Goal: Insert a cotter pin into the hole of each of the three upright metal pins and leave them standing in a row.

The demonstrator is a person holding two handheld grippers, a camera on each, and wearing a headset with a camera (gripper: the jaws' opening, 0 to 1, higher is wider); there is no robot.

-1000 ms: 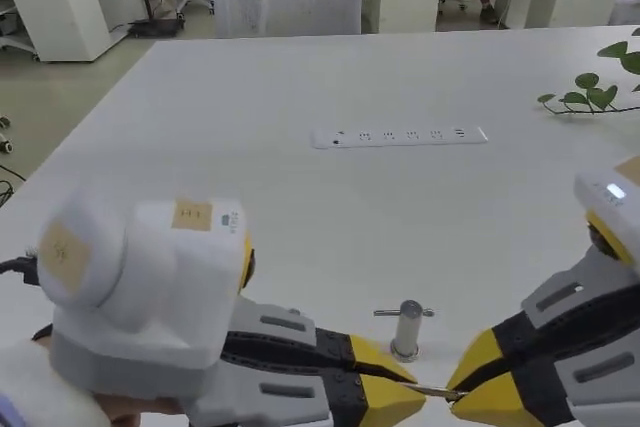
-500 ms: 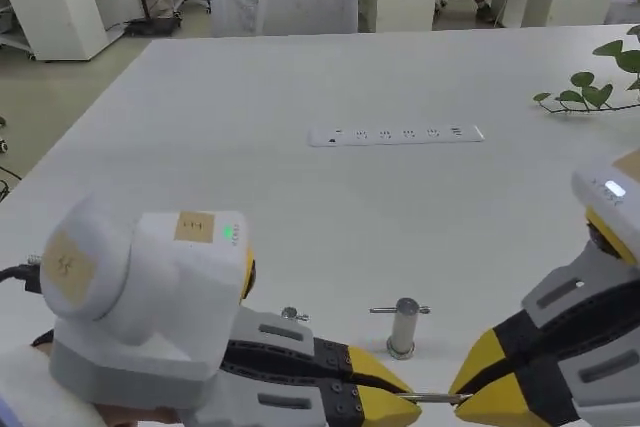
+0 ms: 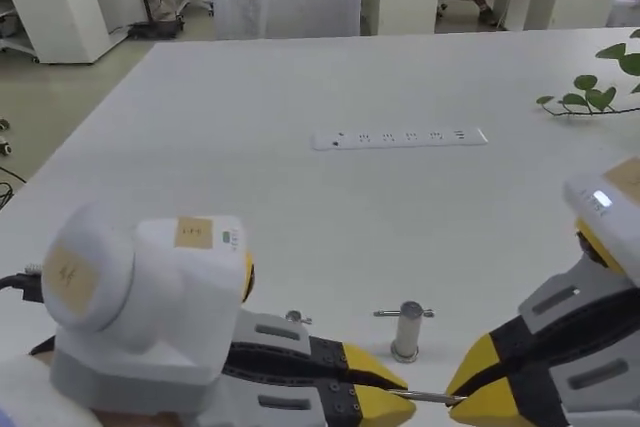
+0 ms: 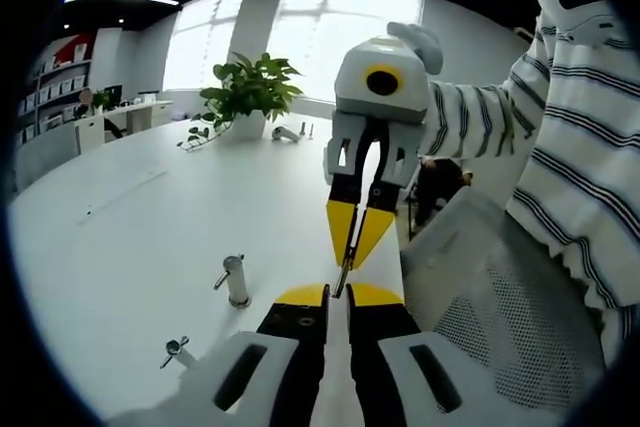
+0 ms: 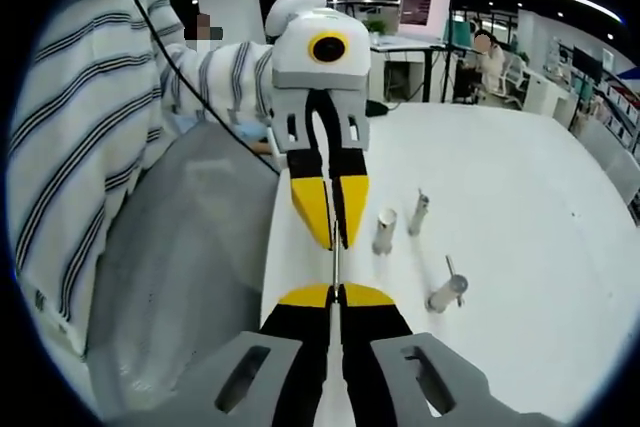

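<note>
Jaws of the left gripper [image 3: 385, 402] and the right gripper [image 3: 470, 399] are both closed on one thin cotter pin [image 3: 432, 398], stretched between their tips at the bottom middle of the head view. Just above it on the table [image 3: 300, 177], a metal pin [image 3: 406, 330] stands upright with a second cotter pin [image 3: 404, 313] through its top.

Three metal pins [image 5: 385, 231] [image 5: 418, 213] [image 5: 447, 292] are counted, three cotter pins [image 3: 428, 398] [image 3: 404, 313] [image 4: 172, 350], one power strip [image 3: 400, 137], one potted plant [image 4: 245, 92], and two pairs of tongs, the left tongs [image 4: 340, 292] and right tongs [image 5: 335, 292].
</note>
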